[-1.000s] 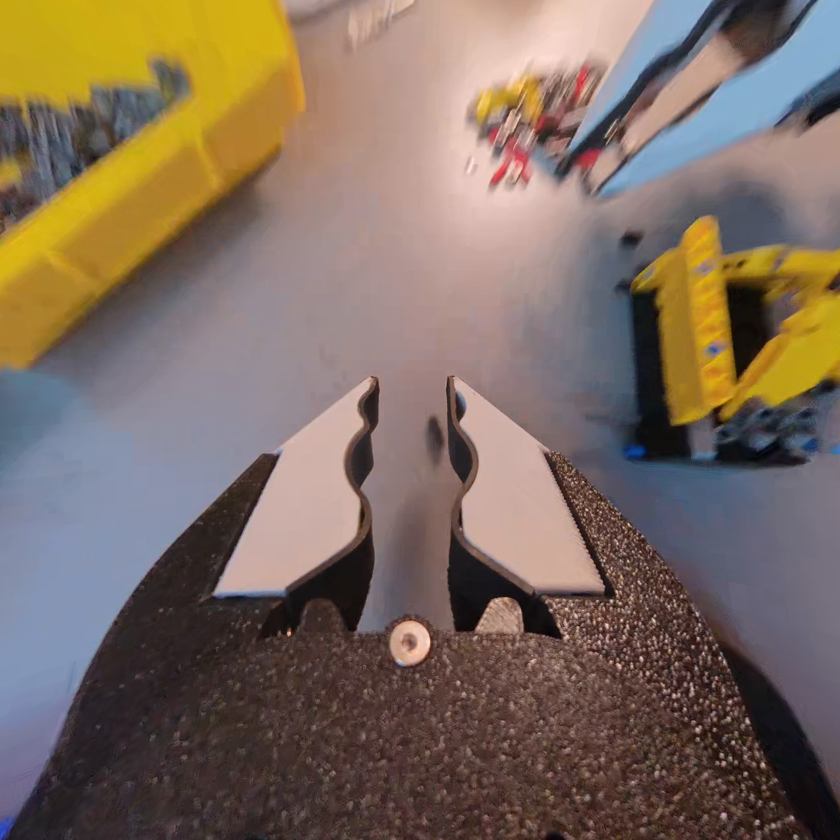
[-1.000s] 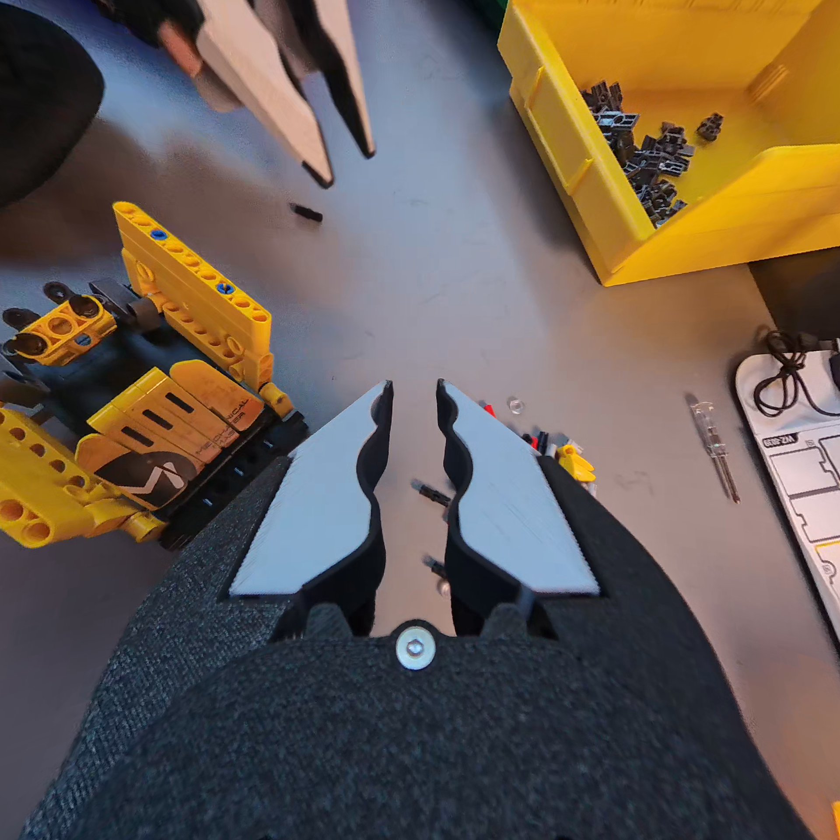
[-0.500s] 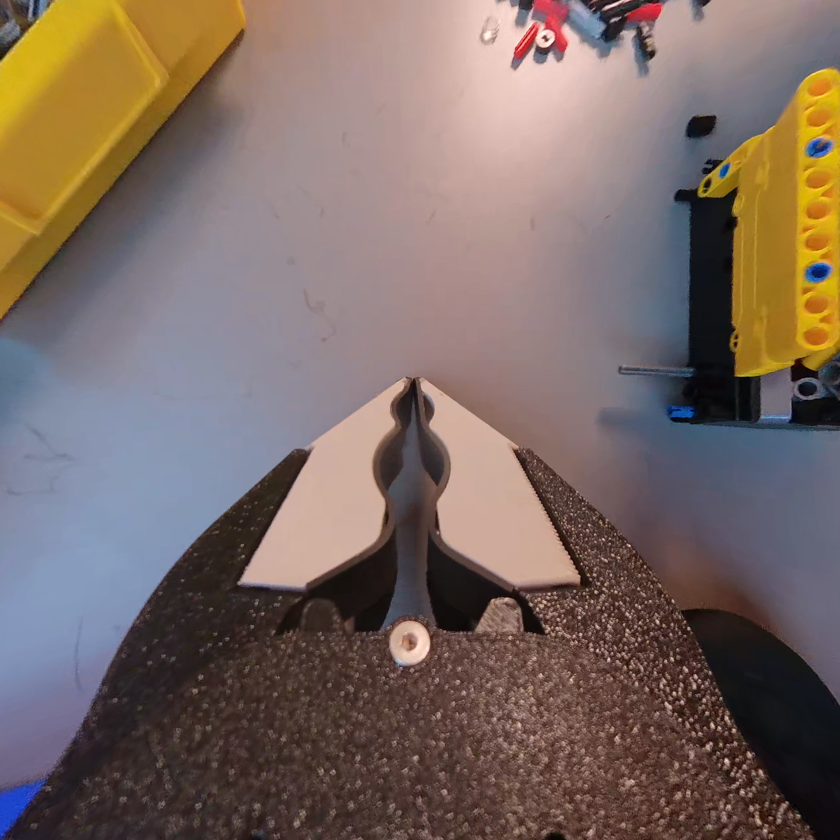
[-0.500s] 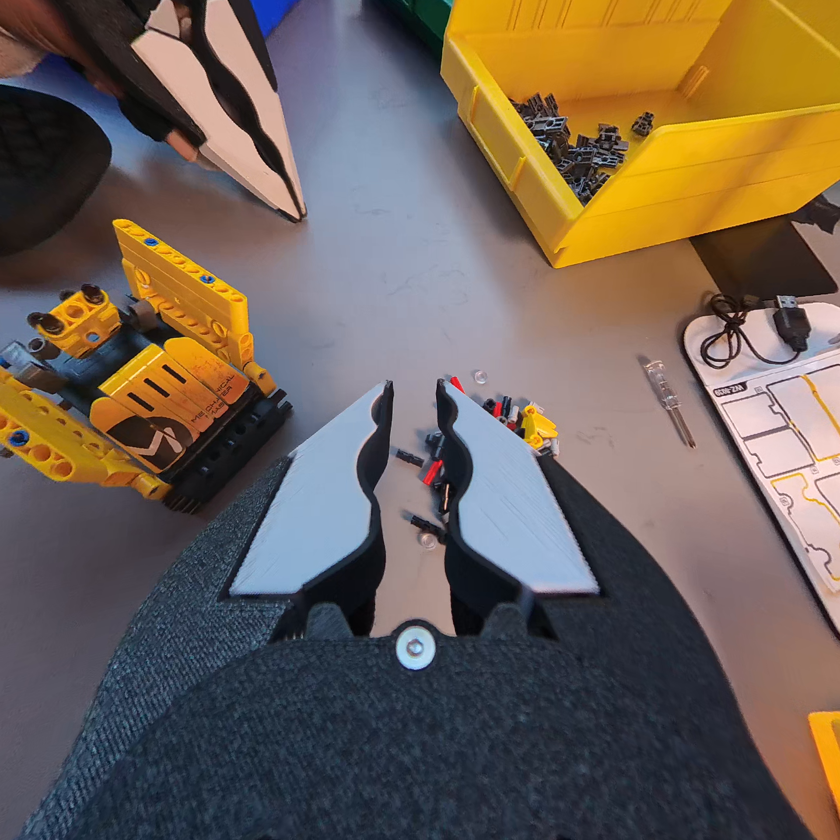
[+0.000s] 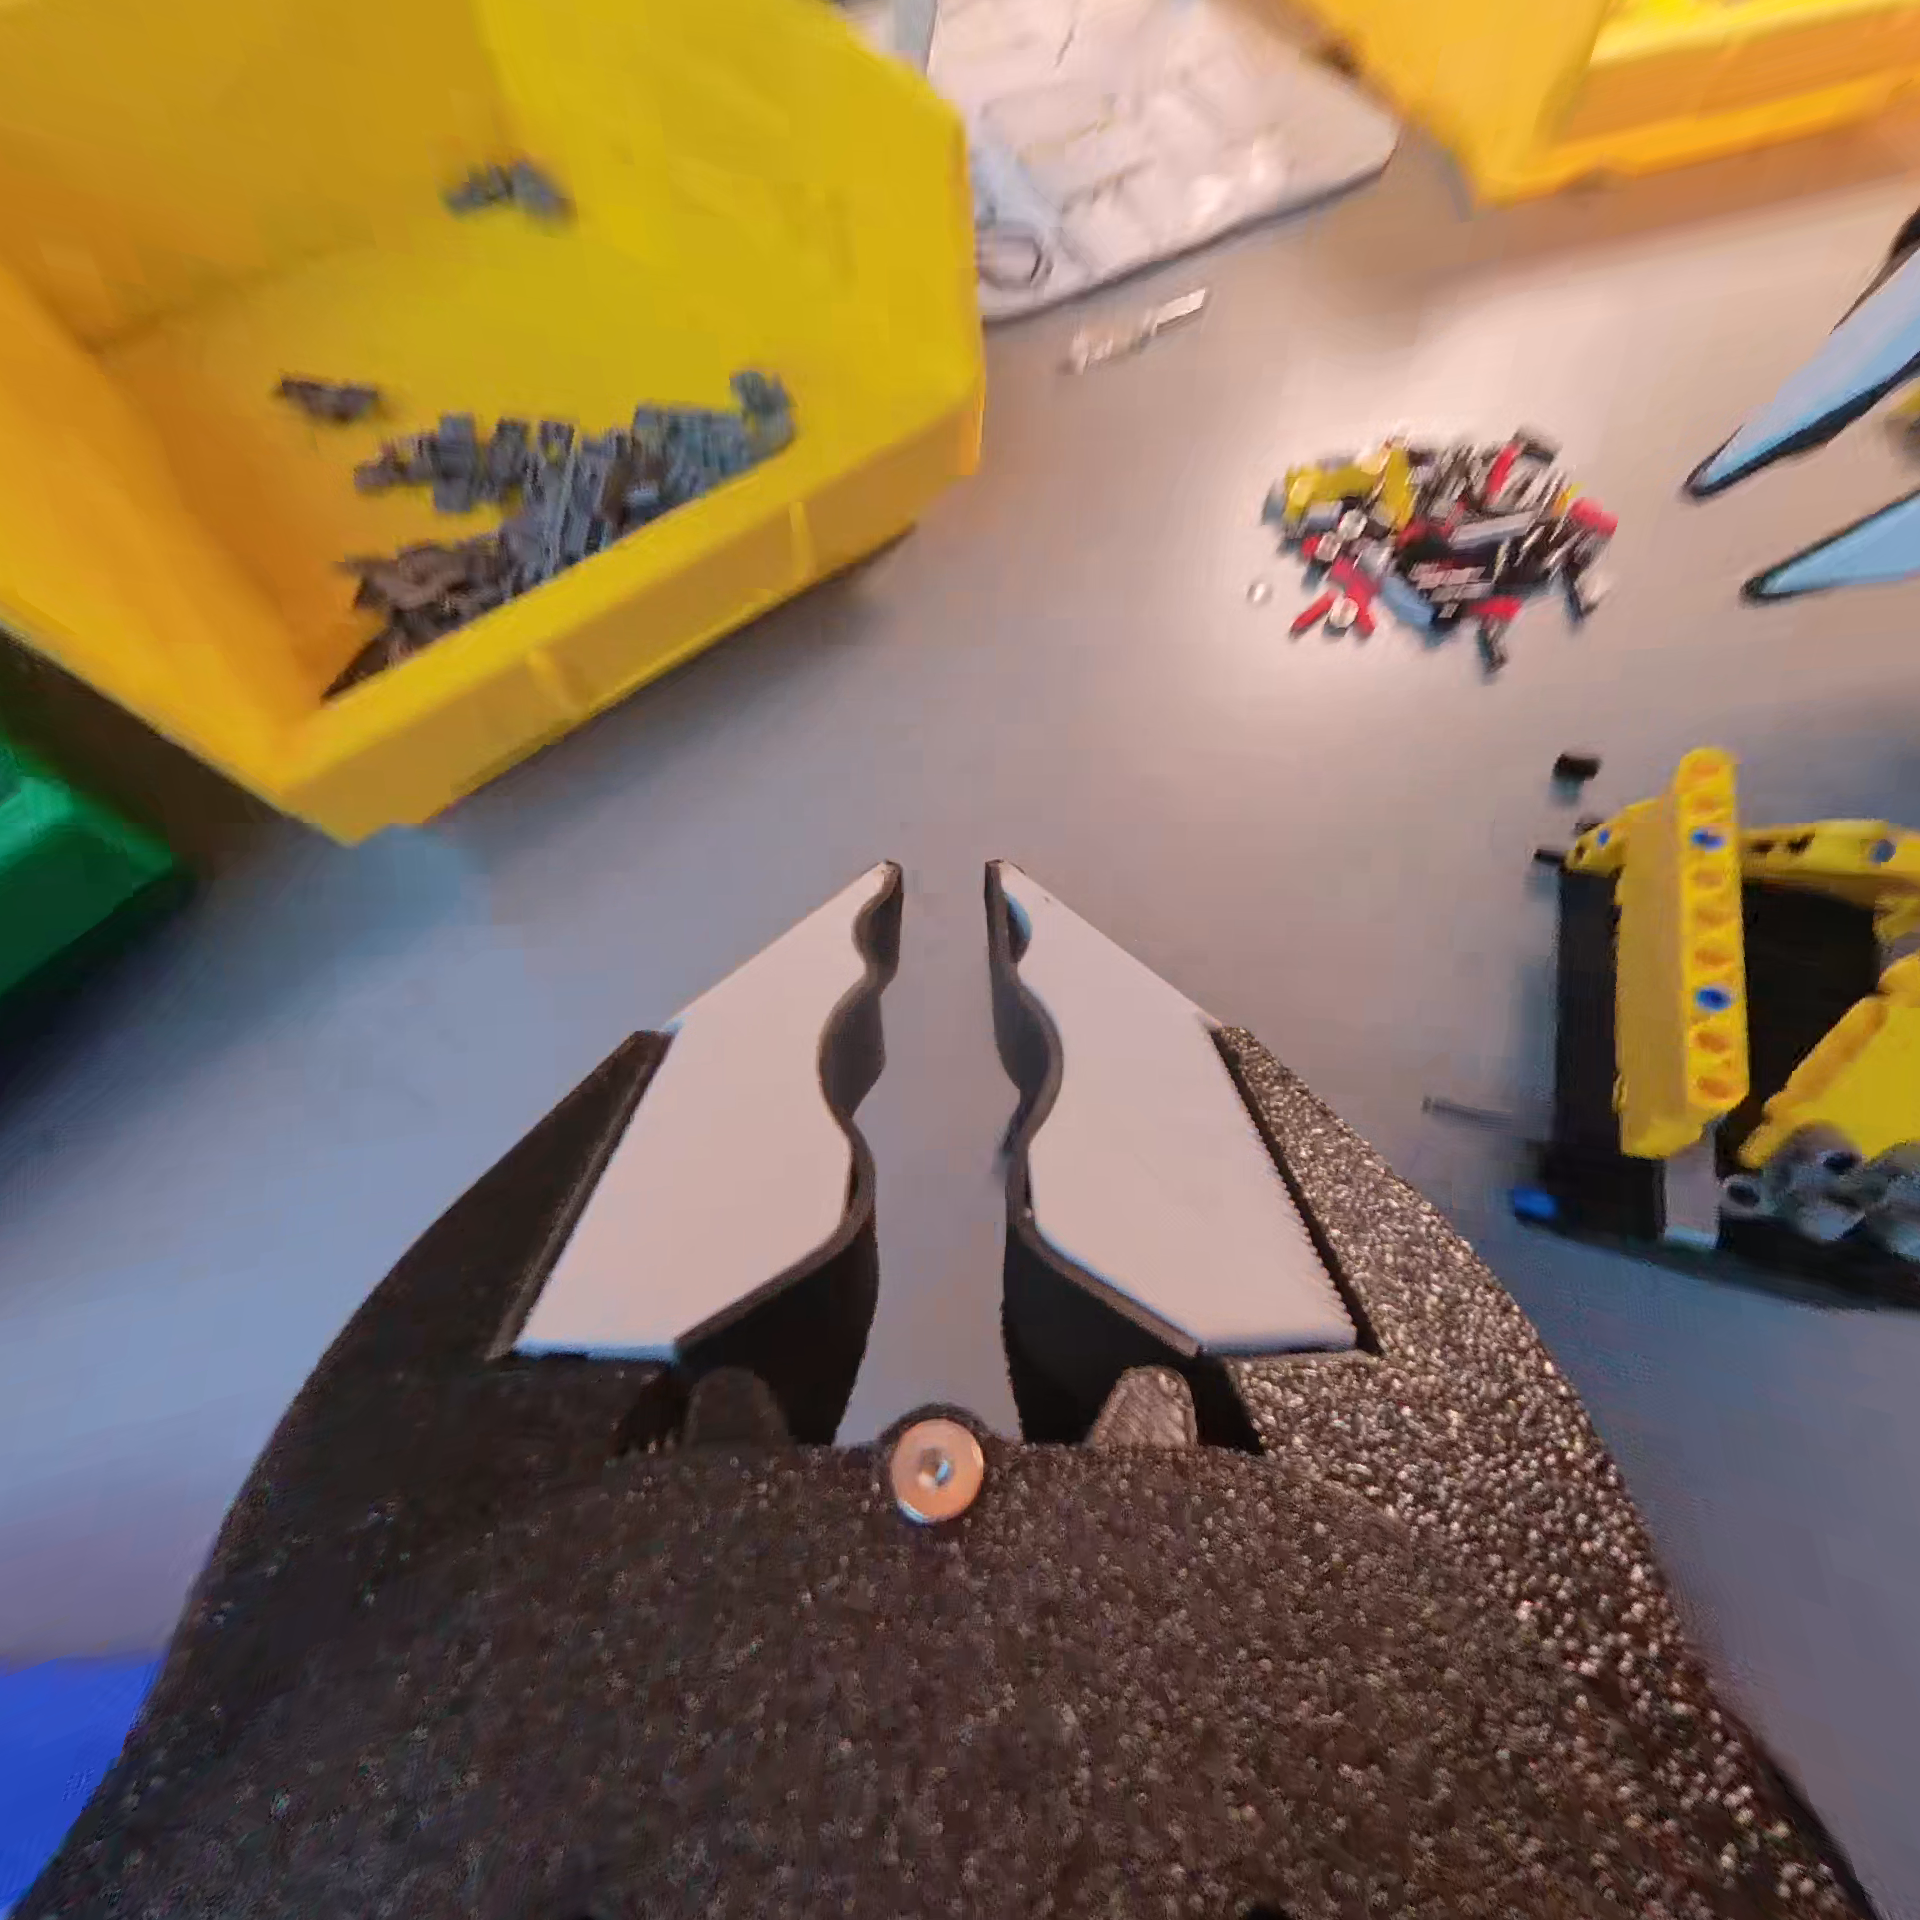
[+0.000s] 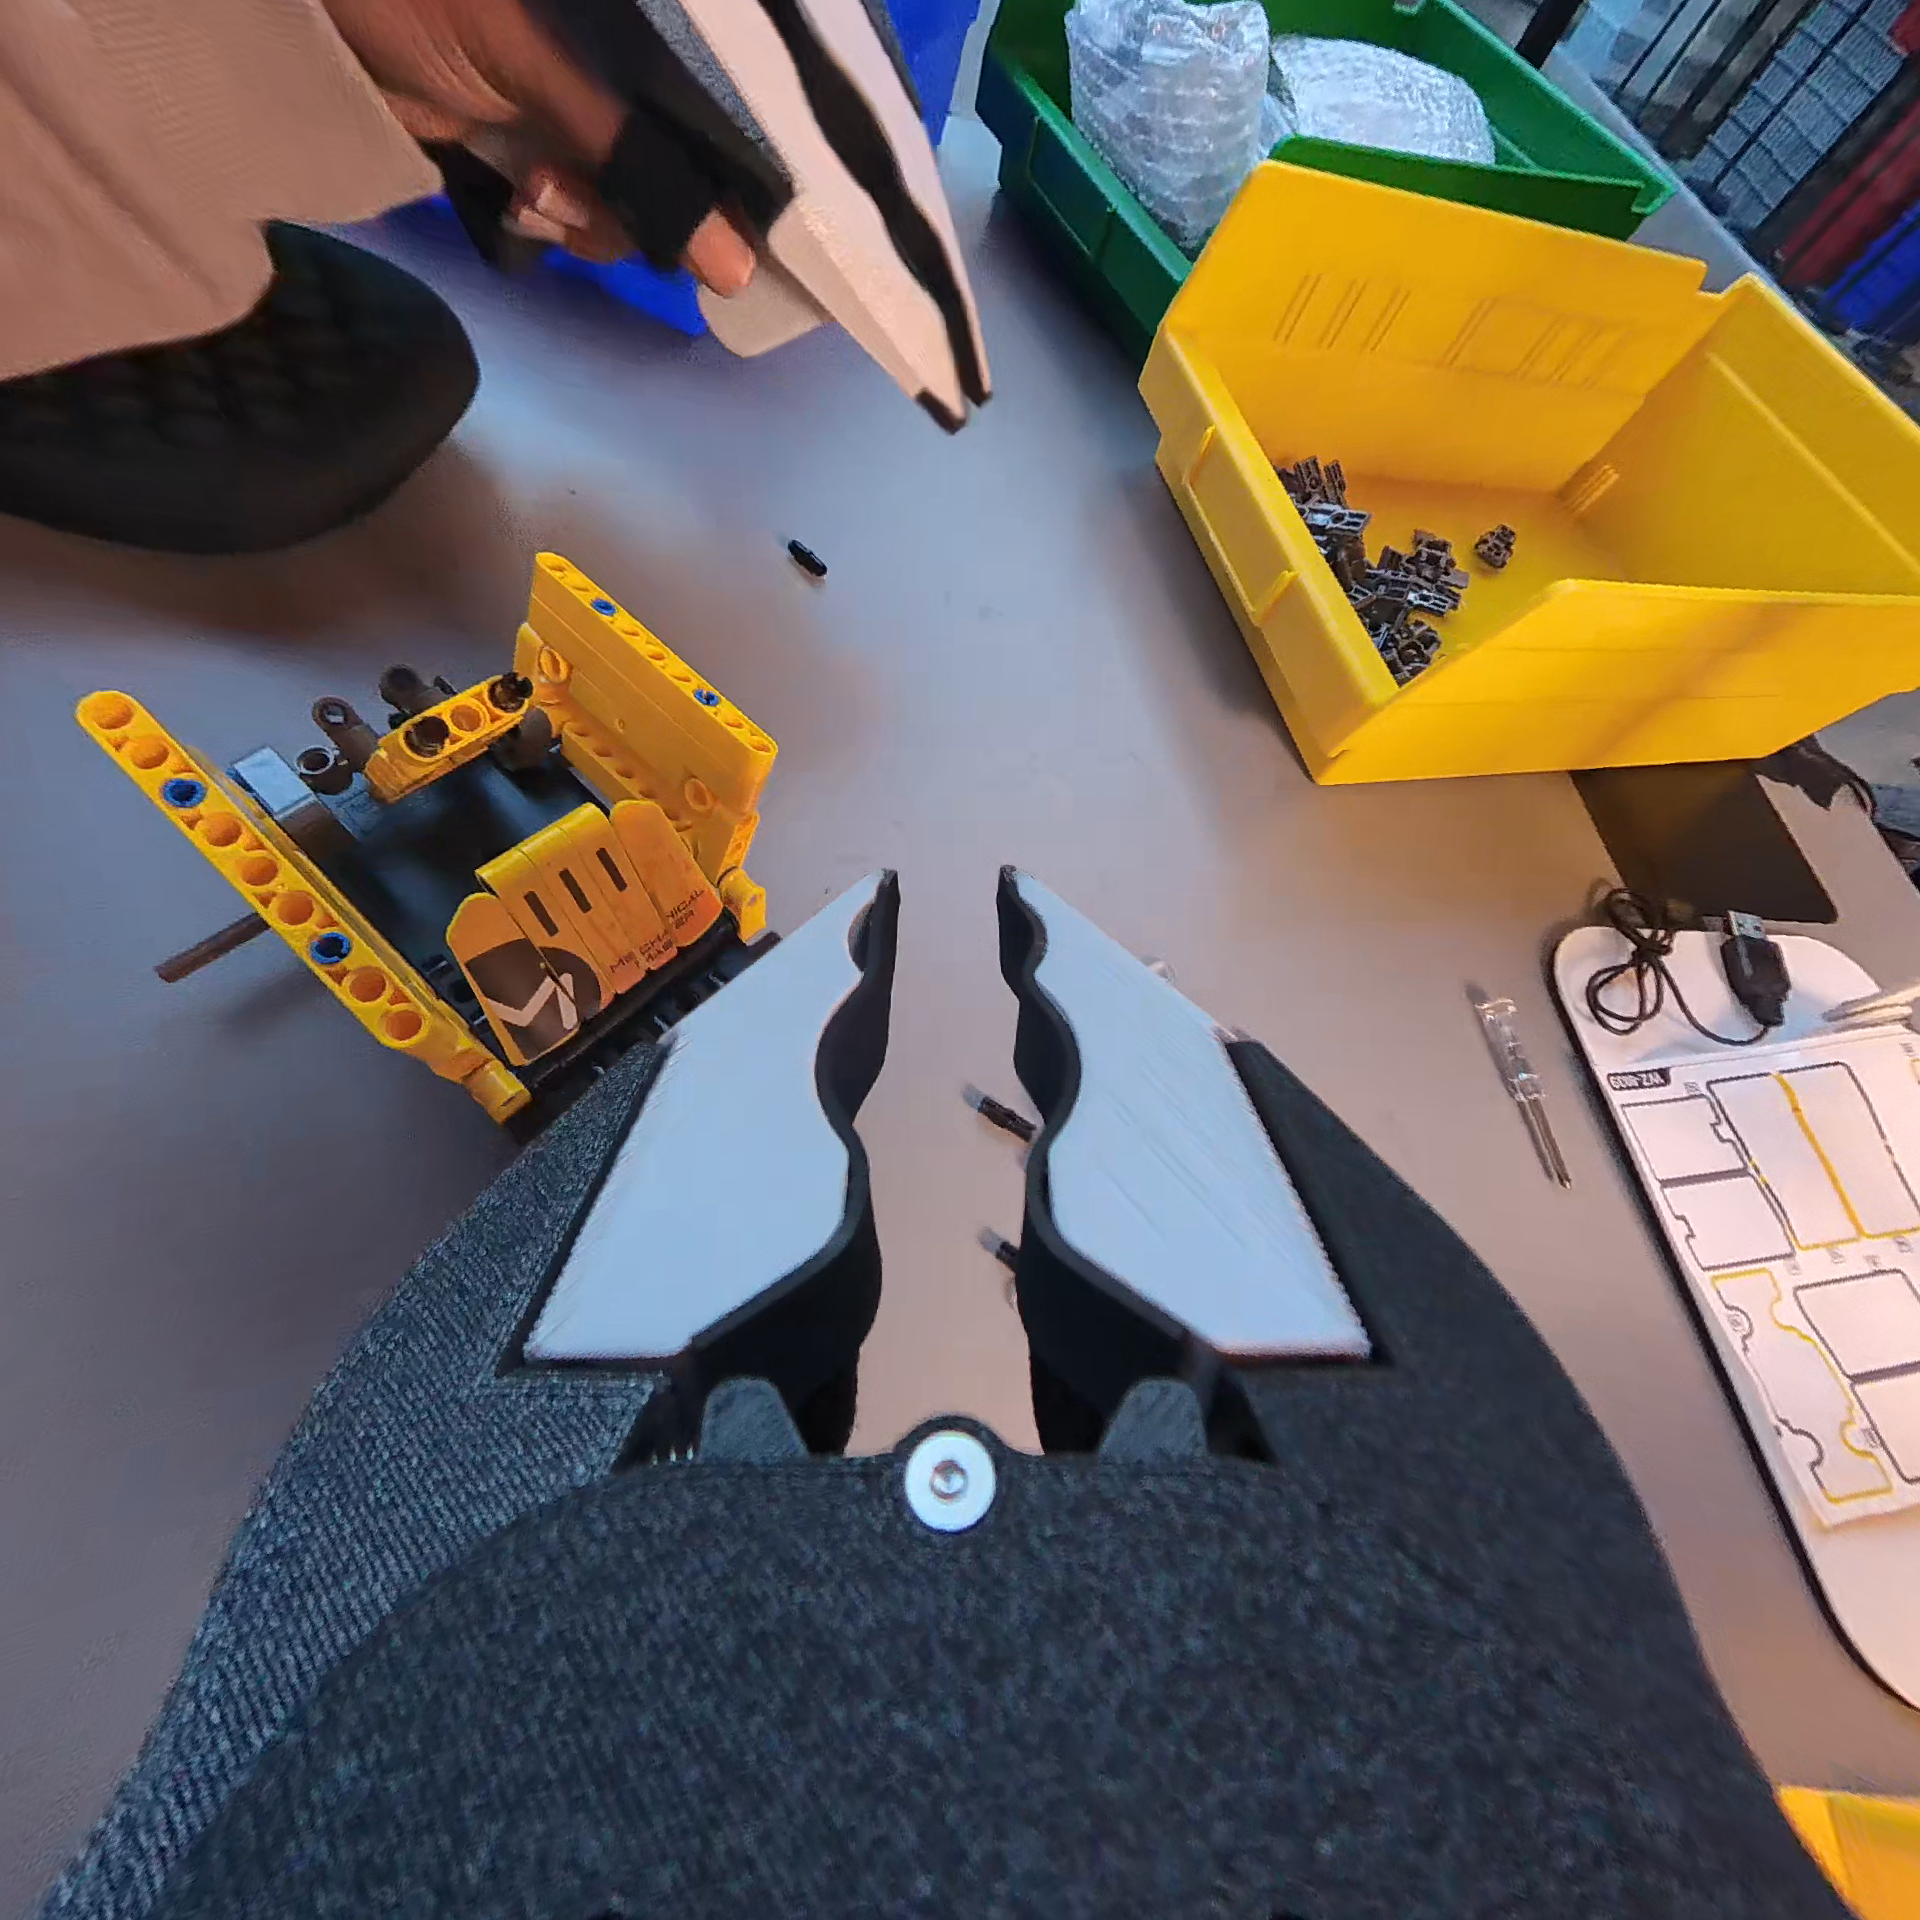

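The left gripper (image 5: 943, 873) hangs above bare grey worktop (image 5: 1091, 748), its fingers parted with nothing between them. A yellow bin (image 5: 665, 634) of dark grey connector pieces (image 5: 561, 499) lies ahead to its left, a heap of small loose parts (image 5: 1444, 551) ahead to its right. The right gripper (image 6: 948, 883) is likewise parted and empty, over two small black pins (image 6: 1003, 1112); the yellow-and-black brick model (image 6: 499, 862) sits just beside its left finger. A lone black pin (image 6: 806, 558) lies beyond the model.

left gripper (image 5: 942, 868): grainy black body, pale grey wavy-edged fingers, silver screw
right gripper (image 6: 948, 875): dark grey textured body, same fingers, screw
hand (image 6: 582, 197): black fingerless glove, beige sleeve
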`<state>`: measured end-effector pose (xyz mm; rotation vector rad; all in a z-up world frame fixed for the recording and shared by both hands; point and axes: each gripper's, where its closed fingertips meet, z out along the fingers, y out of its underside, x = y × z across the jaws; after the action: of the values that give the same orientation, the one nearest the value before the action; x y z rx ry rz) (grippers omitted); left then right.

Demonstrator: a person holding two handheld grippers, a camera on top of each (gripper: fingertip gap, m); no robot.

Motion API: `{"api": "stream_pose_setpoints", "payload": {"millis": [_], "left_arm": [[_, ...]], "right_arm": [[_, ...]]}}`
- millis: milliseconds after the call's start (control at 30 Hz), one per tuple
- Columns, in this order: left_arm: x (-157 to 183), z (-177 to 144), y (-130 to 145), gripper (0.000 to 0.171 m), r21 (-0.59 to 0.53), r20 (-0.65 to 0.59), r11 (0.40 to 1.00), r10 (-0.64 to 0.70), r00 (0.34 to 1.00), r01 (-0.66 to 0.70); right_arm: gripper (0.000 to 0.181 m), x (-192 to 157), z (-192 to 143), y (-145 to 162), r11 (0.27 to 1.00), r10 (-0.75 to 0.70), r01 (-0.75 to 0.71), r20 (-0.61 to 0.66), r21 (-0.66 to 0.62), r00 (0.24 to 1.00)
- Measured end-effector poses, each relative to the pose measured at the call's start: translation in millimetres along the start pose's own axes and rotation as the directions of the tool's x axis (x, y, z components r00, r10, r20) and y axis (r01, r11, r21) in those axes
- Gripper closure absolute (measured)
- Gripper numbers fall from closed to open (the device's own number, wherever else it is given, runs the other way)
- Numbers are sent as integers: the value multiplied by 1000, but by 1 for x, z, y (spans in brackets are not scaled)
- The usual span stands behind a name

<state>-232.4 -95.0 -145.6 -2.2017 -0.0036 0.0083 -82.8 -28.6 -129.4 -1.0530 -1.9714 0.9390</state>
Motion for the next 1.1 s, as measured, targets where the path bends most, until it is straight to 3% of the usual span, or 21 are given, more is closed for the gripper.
{"api": "stream_pose_setpoints", "payload": {"millis": [67,167,333,433,500,567,633,700,867,1100], "left_arm": [[1,-1,25,144,-116,-27,993,-15,1000,12],[10,0,56,142,-254,-78,966,22,997,-41],[20,1,77,165,-338,-147,934,70,987,-117],[21,5,71,168,-320,-146,934,115,983,-157],[34,8,50,168,-206,-198,961,147,969,-187],[55,8,12,168,-15,-241,980,188,952,-197],[83,2,-21,168,176,-267,948,305,914,-265],[111,1,-41,168,289,-262,894,417,870,-341],[155,5,-55,168,390,-234,802,561,794,-452],[168,6,-56,169,409,-219,770,604,766,-490]], "right_arm": [[163,2,-1,1,1000,15,-15,1,2,1000],[163,7,-4,1,1000,18,-18,-9,0,1000],[163,19,-14,3,999,43,-42,-38,9,998],[163,24,-18,2,997,70,-69,-42,29,997],[163,23,-19,-2,996,78,-76,-34,51,996],[163,15,-17,-8,995,64,-63,-2,81,998],[163,5,-16,-17,991,33,-37,28,126,999],[163,-11,-16,-29,981,40,-59,103,185,994],[163,-23,-17,-37,973,67,-103,172,207,983],[174,-27,-17,-35,975,61,-101,201,196,978]]}}
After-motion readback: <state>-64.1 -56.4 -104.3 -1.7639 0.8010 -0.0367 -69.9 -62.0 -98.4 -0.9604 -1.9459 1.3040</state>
